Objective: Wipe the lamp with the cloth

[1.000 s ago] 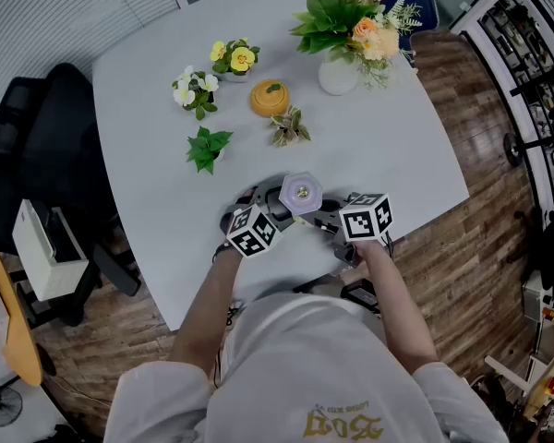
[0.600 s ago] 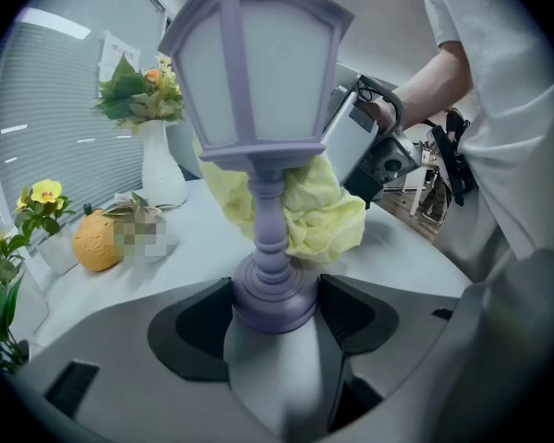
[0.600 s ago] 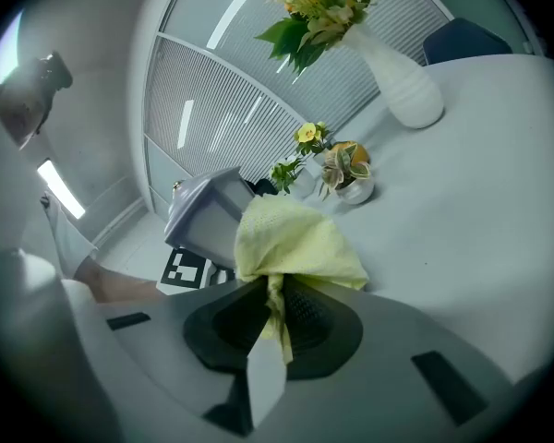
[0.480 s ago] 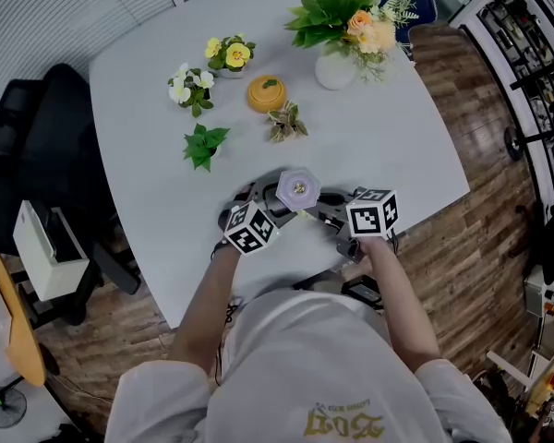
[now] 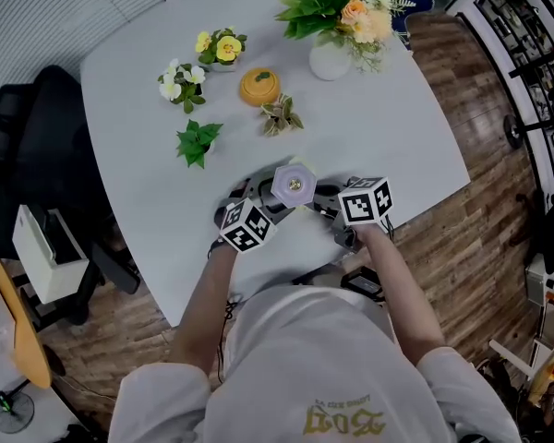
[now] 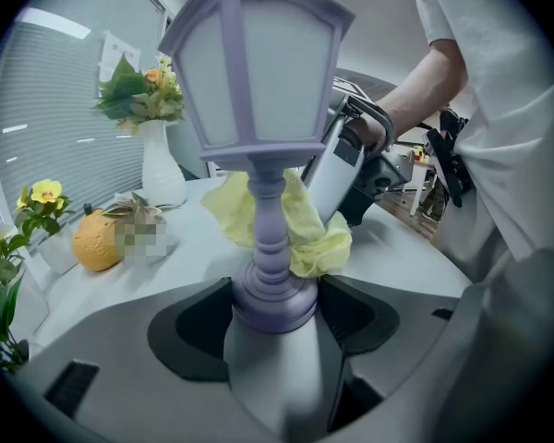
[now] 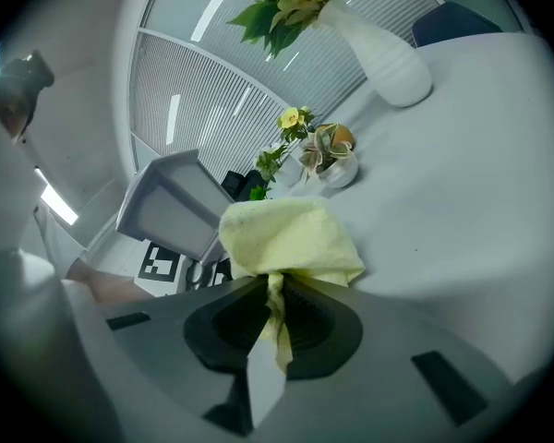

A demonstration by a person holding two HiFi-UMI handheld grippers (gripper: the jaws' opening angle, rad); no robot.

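A small lilac lantern-shaped lamp stands upright with its round base clamped in my left gripper. From above, the lamp shows between the two marker cubes near the table's front edge. The pale yellow cloth is pinched in my right gripper, bunched above the jaws. In the left gripper view the cloth lies against the lamp's stem, just behind it. My right gripper sits right of the lamp, my left gripper to its left.
On the white table stand a white vase of flowers, an orange ornament, a yellow pansy pot, a white flower pot, a green plant and a small succulent. A black chair stands left.
The lamp and both grippers have stayed close together near the table's front edge. The head view has shifted slightly, so the table items sit higher in frame.
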